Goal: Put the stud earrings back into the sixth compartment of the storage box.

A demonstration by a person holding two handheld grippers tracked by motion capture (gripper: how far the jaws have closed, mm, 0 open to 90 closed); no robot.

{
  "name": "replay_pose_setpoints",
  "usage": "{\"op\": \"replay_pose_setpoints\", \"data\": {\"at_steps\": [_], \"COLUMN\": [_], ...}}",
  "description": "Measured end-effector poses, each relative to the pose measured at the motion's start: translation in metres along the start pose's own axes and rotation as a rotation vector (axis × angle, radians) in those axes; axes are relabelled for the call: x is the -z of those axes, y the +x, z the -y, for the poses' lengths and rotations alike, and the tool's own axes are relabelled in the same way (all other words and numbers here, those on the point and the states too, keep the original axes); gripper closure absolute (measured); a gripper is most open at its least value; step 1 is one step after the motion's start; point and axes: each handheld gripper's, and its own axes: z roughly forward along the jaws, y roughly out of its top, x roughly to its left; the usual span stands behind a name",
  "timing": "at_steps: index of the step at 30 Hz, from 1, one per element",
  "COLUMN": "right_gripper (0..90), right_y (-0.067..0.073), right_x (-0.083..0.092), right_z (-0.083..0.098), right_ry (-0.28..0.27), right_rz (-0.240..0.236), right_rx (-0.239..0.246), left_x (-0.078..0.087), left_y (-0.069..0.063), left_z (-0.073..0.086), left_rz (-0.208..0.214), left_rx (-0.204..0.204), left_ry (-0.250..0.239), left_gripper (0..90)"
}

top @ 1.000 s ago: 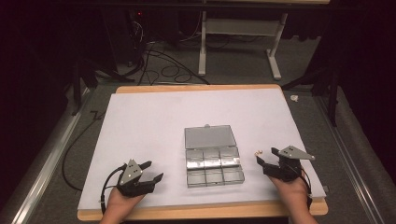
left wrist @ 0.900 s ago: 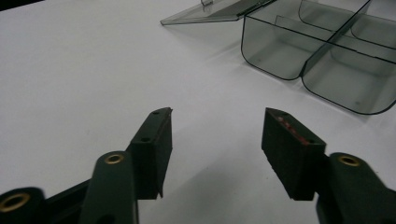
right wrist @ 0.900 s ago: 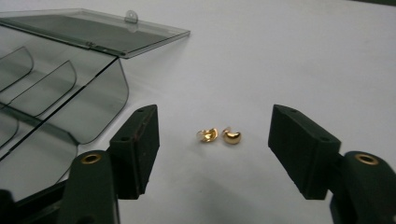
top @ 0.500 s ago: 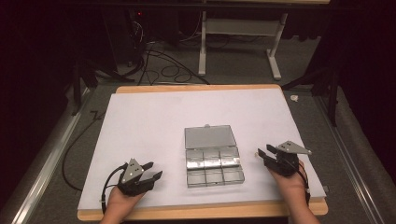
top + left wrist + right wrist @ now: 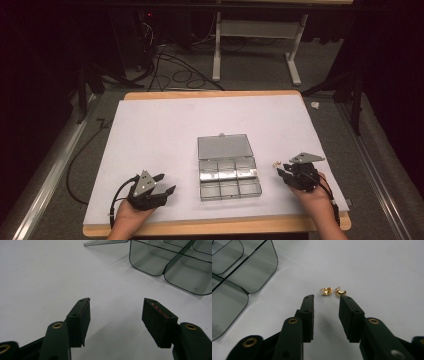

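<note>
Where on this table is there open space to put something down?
The far half of the white tabletop, beyond the clear plastic compartment box, is bare, as is the left side between the box and the left tool. Right of the box is crowded: two small gold earrings lie just ahead of the right tool.

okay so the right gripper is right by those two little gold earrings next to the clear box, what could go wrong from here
1. The two gold earrings lie almost touching just past the open right gripper, so closing may catch both, or flick one away.
2. They are tiny and rounded on the smooth white table, so one could slip out of the jaws.
3. The clear box sits close to the gripper's left; a sideways sweep might bump it and shift it.
</note>
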Motion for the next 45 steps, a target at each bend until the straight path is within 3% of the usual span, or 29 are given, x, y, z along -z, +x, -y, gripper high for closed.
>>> {"op": "replay_pose_setpoints", "data": {"at_steps": [6, 12, 18, 20, 23, 31, 45], "right_gripper": [70.5, 67.7, 66.7, 66.8, 64.9, 63.8, 67.5], "right_y": [-0.002, -0.004, -0.003, -0.003, -0.002, -0.005, -0.005], "right_x": [0.005, 0.010, 0.004, 0.001, -0.005, -0.009, -0.014], "right_z": [-0.002, -0.007, -0.014, -0.018, -0.022, -0.032, -0.050], "right_ry": [0.041, 0.081, 0.127, 0.151, 0.198, 0.284, 0.383], "right_rz": [-0.039, -0.056, -0.057, -0.077, -0.054, -0.069, -0.104], "right_rx": [-0.011, -0.034, -0.050, -0.055, -0.037, -0.023, 0.012], "left_x": [0.000, 0.000, 0.000, 0.000, 0.000, 0.000, 0.000], "left_y": [0.001, 0.001, 0.002, 0.002, 0.002, 0.001, 0.000], "left_z": [0.000, 0.000, 0.000, 0.000, 0.000, 0.000, 0.000], "left_rz": [-0.001, 0.013, 0.023, 0.024, 0.025, 0.036, 0.049], "left_rx": [0.007, 0.000, 0.011, 0.011, 0.013, -0.005, -0.020], "left_ry": [0.001, 0.002, -0.005, -0.004, -0.004, -0.005, 0.000], "left_gripper": [39.0, 36.8, 35.0, 34.9, 34.8, 34.3, 34.1]}}
